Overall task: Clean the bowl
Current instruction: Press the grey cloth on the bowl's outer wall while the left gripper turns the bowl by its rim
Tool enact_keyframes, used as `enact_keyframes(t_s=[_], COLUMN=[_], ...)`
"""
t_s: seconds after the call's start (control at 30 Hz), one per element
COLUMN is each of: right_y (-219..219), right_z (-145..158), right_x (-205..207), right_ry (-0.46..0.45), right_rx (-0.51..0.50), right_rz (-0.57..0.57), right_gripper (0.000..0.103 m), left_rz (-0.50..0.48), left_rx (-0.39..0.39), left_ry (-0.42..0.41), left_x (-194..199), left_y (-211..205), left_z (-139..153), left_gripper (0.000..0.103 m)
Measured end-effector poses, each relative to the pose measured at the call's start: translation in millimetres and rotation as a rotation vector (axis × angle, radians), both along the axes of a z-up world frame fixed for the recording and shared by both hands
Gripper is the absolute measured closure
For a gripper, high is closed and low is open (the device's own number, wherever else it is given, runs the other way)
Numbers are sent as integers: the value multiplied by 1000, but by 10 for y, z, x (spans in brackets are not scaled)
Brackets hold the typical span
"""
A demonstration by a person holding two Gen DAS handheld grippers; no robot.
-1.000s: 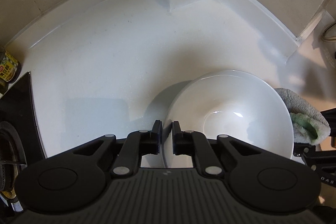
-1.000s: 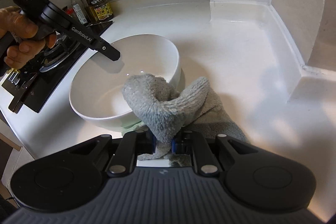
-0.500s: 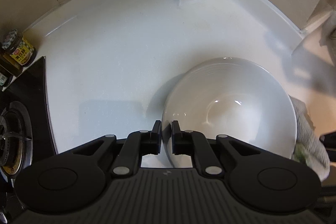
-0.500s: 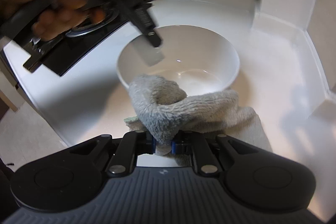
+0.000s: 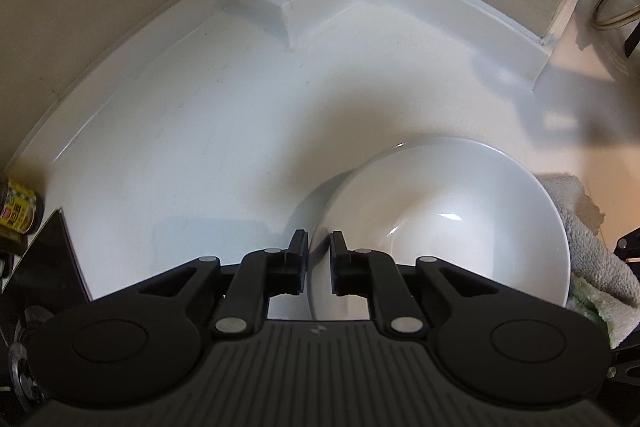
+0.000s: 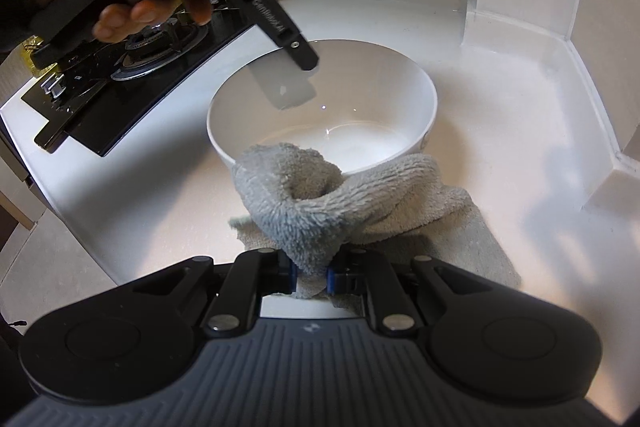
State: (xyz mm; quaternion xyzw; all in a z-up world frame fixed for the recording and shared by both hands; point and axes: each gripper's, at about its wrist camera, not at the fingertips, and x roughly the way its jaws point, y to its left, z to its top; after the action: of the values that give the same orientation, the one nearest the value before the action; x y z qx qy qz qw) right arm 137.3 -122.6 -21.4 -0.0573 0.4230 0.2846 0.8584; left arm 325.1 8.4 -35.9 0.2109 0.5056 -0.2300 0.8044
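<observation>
Left claw (image 5: pixel 319 259) first: its jaws are opening at this moment, straddling the near rim of the white bowl (image 5: pixel 452 227), one finger outside the wall and one inside, and I judge the pads are no longer pressing it. My right claw (image 6: pixel 308 273) is clamped on a bunched grey towel (image 6: pixel 320 195), which slumps against the bowl's near side and trails onto the tabletop (image 6: pixel 500 115). The bowl sits upright on that white tabletop, just beside the black hob (image 6: pixel 132 71) on one side and near the wall corner on the other. My worry is this: with the left releasing, nothing steadies the bowl, so pushing the towel into it could slide it across the smooth surface toward the hob or tip it on its narrow foot. The left finger inside the rim could also catch the wall as I lift away and drag the bowl. The towel's loose tail might snag under the bowl's base.
</observation>
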Motion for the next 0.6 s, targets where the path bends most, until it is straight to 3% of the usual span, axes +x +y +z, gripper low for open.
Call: enact_keyframes(t_s=[0.3, 0.4, 0.6], right_y=[-47, -139, -188], right_z=[31, 45, 40], right_x=[101, 168, 195], right_ry=[-22, -28, -36], right_rx=[-10, -13, -39], right_rz=[-41, -83, -93], right_gripper=[92, 92, 92], left_rz=[75, 141, 192], left_rx=[-1, -34, -23], left_ry=[-7, 21, -1], left_x=[-191, -310, -419], left_y=[69, 141, 116], left_z=[0, 5, -10], left_gripper=[98, 98, 97])
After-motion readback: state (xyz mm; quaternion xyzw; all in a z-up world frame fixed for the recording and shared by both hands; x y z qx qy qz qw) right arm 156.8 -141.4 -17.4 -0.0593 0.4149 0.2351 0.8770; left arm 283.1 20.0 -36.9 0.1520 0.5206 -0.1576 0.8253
